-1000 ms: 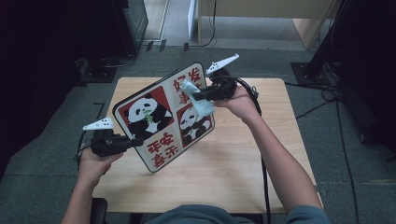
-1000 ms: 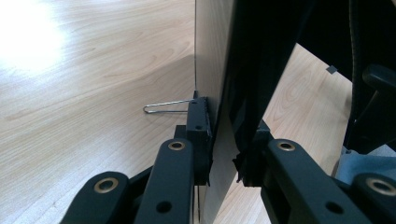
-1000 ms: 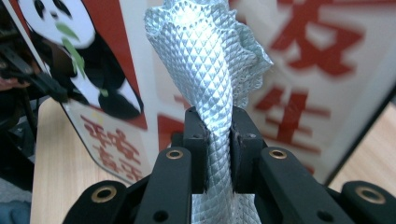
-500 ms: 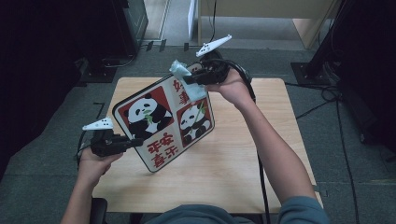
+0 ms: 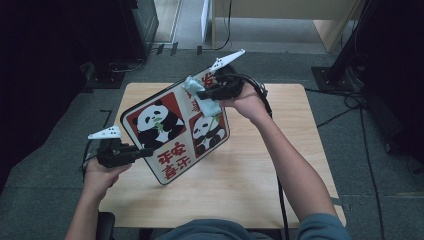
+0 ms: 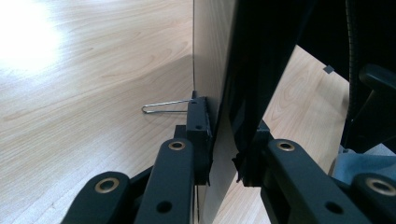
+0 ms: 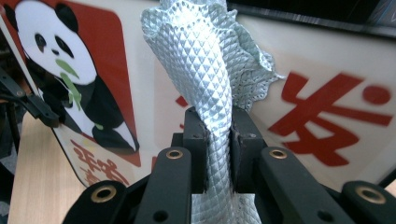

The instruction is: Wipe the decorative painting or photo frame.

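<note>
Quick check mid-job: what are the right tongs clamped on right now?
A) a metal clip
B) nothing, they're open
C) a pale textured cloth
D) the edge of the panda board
C: in the right gripper view the right tongs pinch the pale cloth between their pads, in front of the panda board.

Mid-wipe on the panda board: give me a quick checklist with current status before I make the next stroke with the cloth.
1. Left tool clamped on the panda board edge: ok, jaws shut on it in the left gripper view.
2. Right tool gripping the cloth: ok, pinched firmly between the jaws.
3. Cloth at the board face: ok, it lies against the upper part by the red characters.
4. Board propped tilted, lower edge towards the table: ok.
5. Cable clear of the board: ok, it trails along the right forearm.
6. Dirt left on the board: cannot tell.
</note>
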